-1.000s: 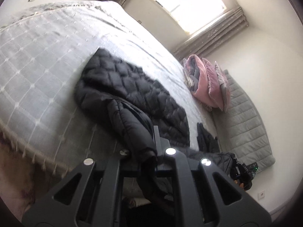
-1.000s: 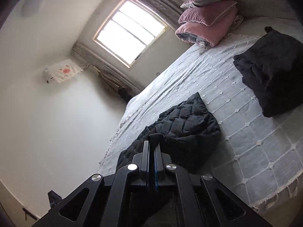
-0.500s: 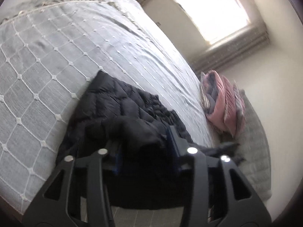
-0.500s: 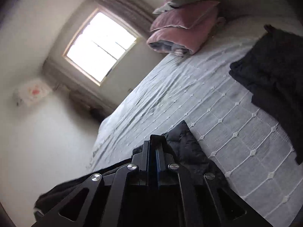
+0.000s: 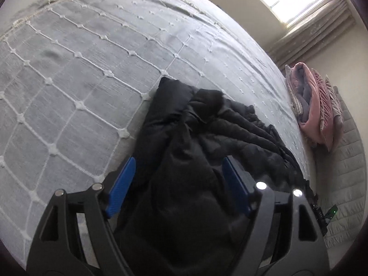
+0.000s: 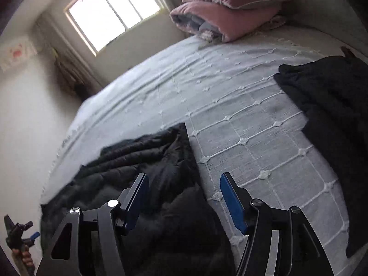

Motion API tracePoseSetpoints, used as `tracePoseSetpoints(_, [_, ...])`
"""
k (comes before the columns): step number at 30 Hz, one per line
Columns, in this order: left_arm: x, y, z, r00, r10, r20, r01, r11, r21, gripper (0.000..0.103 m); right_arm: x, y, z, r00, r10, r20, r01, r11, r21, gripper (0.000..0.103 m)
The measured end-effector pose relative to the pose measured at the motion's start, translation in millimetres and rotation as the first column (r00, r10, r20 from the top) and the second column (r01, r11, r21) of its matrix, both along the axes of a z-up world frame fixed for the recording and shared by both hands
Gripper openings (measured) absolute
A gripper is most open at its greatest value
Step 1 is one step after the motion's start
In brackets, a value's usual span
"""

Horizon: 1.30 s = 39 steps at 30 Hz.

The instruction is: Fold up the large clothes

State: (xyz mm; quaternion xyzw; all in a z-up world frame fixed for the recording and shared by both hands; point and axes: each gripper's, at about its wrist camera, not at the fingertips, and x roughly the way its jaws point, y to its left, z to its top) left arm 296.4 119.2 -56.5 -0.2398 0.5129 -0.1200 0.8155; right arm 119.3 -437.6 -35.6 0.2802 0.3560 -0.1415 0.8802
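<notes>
Left wrist view: the black puffer jacket (image 5: 207, 142) is being released onto the bed (image 5: 92, 69), both tools' jaws just having been opened, ungripped; smoothing is likely being called for next.

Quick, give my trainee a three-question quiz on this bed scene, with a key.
1. True or false: the left claw grips the black quilted jacket.
2. What lies at the bedspread's far end near the window: A pink pillows and folded bedding, B a laptop, C shoes?
3. Fill in: a second dark garment lies to the right claw's ____.

Key: 1 false, both claws have just been opening, jacket between the pads but unpressed; 2 A; 3 right.
</notes>
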Motion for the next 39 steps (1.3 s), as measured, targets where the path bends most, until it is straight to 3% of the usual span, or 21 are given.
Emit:
tracePoseSetpoints(2, [10.4,-6.0,-8.7,1.0,-0.005,0.0,0.005,1.0,0.021,0.062,17.6,0.4,-10.3,0.999,0.026,-0.029,-0.026,1.0,-0.014,0.066])
tracePoseSetpoints(4, [16.3,-13.2,-12.3,1.0,0.012,-0.01,-0.012,0.998,0.057,0.008,36.8,1.4,-20.0,0.996,0.073,-0.045,-0.073,0.997,0.001,0.063])
tracePoseSetpoints(5, [16.9,-17.4,-8.7,1.0,0.013,0.01,-0.014,0.998,0.068,0.006,45.5,2.4,-24.8,0.994,0.094,-0.048,-0.093,0.996,0.015,0.056])
tracePoseSetpoints(6, [14.0,-19.3,-0.6,0.999,0.025,0.045,-0.029,0.995,0.1,0.004,52.7,3.7,-28.8,0.992,0.11,-0.054,-0.109,0.994,0.026,0.034])
tracePoseSetpoints(8, [4.1,-26.9,24.2,0.988,0.03,0.154,-0.055,0.985,0.161,0.002,65.0,5.9,-35.6,0.99,0.117,-0.08,-0.114,0.993,0.036,0.008])
tracePoseSetpoints(12, [4.6,-37.6,64.8,0.954,0.031,0.297,-0.09,0.978,0.188,0.002,66.9,15.8,-10.0,0.996,0.084,0.013,-0.083,0.995,-0.049,0.005])
tracePoseSetpoints(17, [37.5,-58.8,91.7,0.926,0.05,0.375,-0.15,0.959,0.241,0.002,84.2,24.9,28.9,0.994,0.056,0.098,-0.044,0.992,-0.118,0.004])
tracePoseSetpoints(20, [69.6,-67.3,78.3,0.932,0.077,0.353,-0.184,0.943,0.278,0.002,105.2,24.6,37.8,0.996,0.028,0.088,-0.015,0.989,-0.146,0.004])
tracePoseSetpoints(24, [101.1,-84.5,19.2,0.953,0.086,0.29,-0.212,0.872,0.44,0.002,133.3,16.3,23.3,0.999,-0.032,0.018,0.034,0.989,-0.145,0.004])
tracePoseSetpoints(26, [105.9,-84.9,-13.6,0.963,0.104,0.248,-0.217,0.846,0.488,0.002,145.3,12.6,2.8,0.997,-0.06,-0.043,0.053,0.987,-0.154,0.004])
tracePoseSetpoints(28, [105.2,-79.4,-40.9,0.967,0.123,0.223,-0.219,0.85,0.48,0.002,158.4,10.1,-24.0,0.992,-0.045,-0.115,0.028,0.99,-0.141,0.005])
tracePoseSetpoints(30, [101.0,-79.0,-42.5,0.962,0.126,0.241,-0.23,0.85,0.475,0.002,166.7,9.5,-46.7,0.987,-0.024,-0.156,0.004,0.992,-0.128,0.006])
tracePoseSetpoints(36, [103.8,-84.5,-44.3,0.96,0.13,0.247,-0.238,0.845,0.479,0.008,165.4,14.7,-65.0,0.988,-0.046,-0.148,0.021,0.986,-0.167,0.008])
tracePoseSetpoints(39, [99.8,-75.5,-43.6,0.963,0.139,0.232,-0.227,0.882,0.412,0.011,164.3,5.0,-71.0,0.989,-0.046,-0.138,0.033,0.995,-0.096,0.015])
